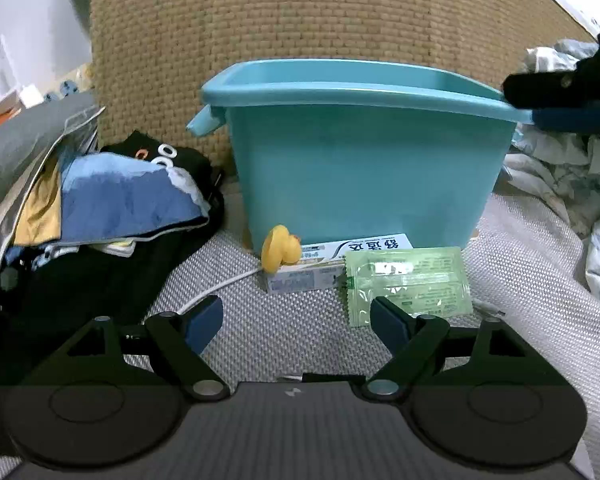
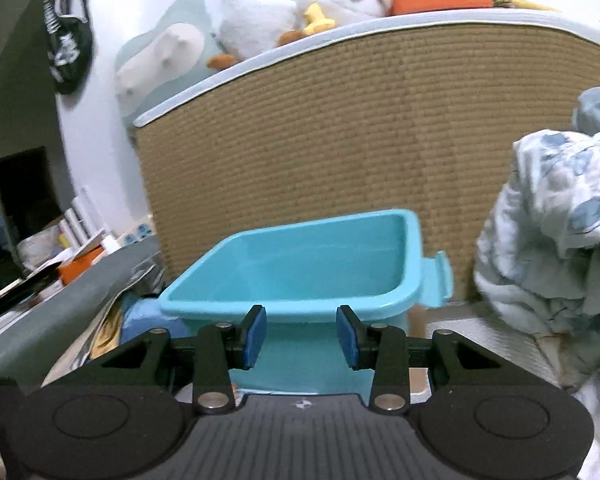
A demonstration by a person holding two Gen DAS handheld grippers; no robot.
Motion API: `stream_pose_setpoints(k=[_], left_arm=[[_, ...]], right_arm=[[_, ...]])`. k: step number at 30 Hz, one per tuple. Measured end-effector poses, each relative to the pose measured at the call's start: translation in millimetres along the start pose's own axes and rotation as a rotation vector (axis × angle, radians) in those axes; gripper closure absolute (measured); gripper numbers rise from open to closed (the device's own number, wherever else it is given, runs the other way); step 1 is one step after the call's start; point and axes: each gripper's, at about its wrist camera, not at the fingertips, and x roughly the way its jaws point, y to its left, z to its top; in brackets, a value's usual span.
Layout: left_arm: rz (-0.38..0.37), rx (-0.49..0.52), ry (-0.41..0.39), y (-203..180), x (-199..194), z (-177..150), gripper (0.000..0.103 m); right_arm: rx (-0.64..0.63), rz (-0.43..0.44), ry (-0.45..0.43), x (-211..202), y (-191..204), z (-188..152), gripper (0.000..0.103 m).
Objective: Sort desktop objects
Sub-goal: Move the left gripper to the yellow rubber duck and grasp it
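surface: grey woven mat [image 1: 284, 320] | back edge: teal bin [image 1: 356, 176] against woven headboard [image 1: 300, 20] | before bin: toothpaste box [image 1: 324, 268] (yellow duck [image 1: 278, 250] touching it), green sachet [image 1: 408, 284], white cable [image 1: 216, 288] | left edge: clothes pile [image 1: 112, 216] | right edge: crumpled bedding [image 1: 560, 184]

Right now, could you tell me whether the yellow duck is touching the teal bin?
Cannot tell. In the left wrist view the yellow duck overlaps the teal bin at its base, resting on the white box; no gap or contact shows plainly.
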Motion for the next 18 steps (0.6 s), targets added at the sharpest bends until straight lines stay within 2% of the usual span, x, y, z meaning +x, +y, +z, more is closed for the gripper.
stream_pose_setpoints(k=[3, 6, 14, 18], left_arm=[[0.001, 0.013, -0.021, -2, 2, 3, 0.019], [-0.005, -0.015, -0.041, -2, 7, 8, 0.02], [-0.024, -0.043, -0.045, 1, 18, 18, 0.023], [-0.012, -0.05, -0.027, 3, 31, 23, 0.03]], right_arm=[[-0.028, 0.012, 0.026, 5, 7, -8, 0.06], [-0.067, -0.008, 0.053, 11, 15, -16, 0.06], [-0.022, -0.069, 0.019, 17, 18, -23, 0.06], [0.048, -0.062, 0.022, 19, 7, -24, 0.06]])
